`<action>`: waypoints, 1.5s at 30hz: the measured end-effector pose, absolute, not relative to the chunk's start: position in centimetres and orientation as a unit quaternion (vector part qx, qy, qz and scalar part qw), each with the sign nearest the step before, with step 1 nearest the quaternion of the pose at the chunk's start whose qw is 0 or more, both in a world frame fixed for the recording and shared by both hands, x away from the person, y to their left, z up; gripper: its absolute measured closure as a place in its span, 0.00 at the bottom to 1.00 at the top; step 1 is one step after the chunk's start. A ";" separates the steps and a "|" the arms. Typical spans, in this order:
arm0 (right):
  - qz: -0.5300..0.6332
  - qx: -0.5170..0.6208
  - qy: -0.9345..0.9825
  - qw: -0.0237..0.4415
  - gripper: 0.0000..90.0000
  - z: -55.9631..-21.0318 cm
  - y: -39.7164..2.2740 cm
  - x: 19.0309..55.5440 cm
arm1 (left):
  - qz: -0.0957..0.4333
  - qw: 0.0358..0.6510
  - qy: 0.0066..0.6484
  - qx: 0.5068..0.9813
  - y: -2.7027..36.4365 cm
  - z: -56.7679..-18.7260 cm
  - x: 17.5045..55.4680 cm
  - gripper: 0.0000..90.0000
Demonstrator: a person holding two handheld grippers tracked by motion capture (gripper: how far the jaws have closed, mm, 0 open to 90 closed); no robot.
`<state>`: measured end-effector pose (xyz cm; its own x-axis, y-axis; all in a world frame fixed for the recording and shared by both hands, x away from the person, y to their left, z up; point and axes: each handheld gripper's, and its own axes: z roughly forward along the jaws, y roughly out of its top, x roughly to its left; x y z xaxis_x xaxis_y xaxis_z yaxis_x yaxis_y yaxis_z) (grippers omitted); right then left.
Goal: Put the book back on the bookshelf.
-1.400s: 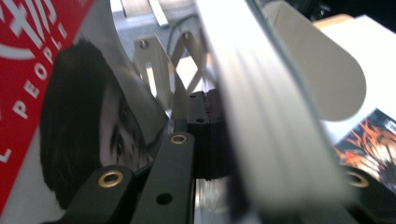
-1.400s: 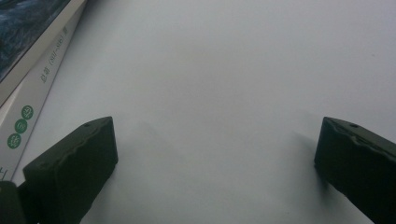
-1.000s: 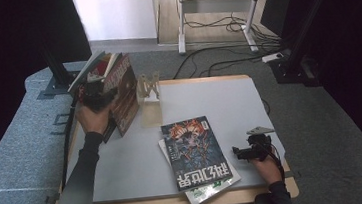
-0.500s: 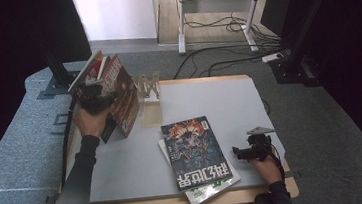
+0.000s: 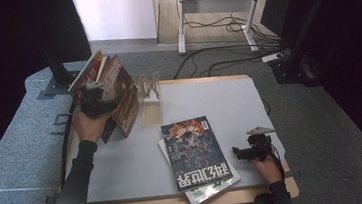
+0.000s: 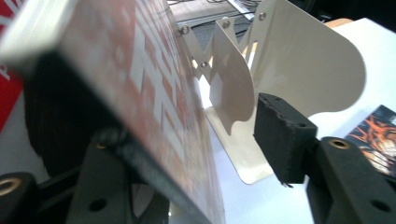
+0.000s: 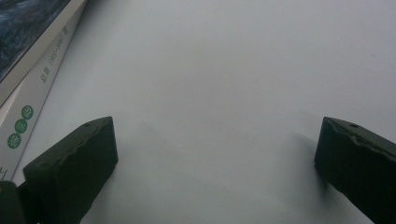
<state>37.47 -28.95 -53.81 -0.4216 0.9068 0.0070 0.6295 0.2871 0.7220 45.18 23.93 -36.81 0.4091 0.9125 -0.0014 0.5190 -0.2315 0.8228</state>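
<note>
A book with a red-brown cover (image 5: pixel 119 85) leans among others at the table's far left, next to a cream metal bookend rack (image 5: pixel 149 92). My left gripper (image 5: pixel 97 90) sits at its top edge. Seen from the left gripper view, this book (image 6: pixel 154 93) stands between the jaws of the left gripper (image 6: pixel 196 140). The right pad (image 6: pixel 280 135) is well clear of the cover. The jaws have just been opening. My right gripper (image 5: pixel 237 152) rests near the front right edge, open over bare table (image 7: pixel 215 154).
A stack of magazines (image 5: pixel 194 151) lies flat at the table's front middle, its edge (image 7: pixel 32 79) close to my right gripper. The white tabletop (image 5: pixel 219 98) stretches behind it. A dark stand (image 5: pixel 55 69) rises beyond the left edge.
The left hand has drawn back slightly from the leaning books, which tilt a little further left. The right gripper has kept still.
</note>
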 end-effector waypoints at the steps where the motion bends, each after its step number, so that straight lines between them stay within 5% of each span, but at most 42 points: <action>1: 0.333 0.496 0.775 0.208 0.00 -53.8 -28.9 37.5 | 0.247 0.395 0.482 0.742 24.1 -36.8 45.0 0.46; 21: 0.333 0.497 0.774 0.208 0.00 -53.8 -28.9 37.5 | 0.220 0.408 0.455 0.761 24.0 -36.9 42.1 0.25; 45: 0.332 0.497 0.775 0.208 0.00 -53.8 -28.9 37.5 | 0.204 0.422 0.422 0.776 23.3 -37.7 38.7 0.24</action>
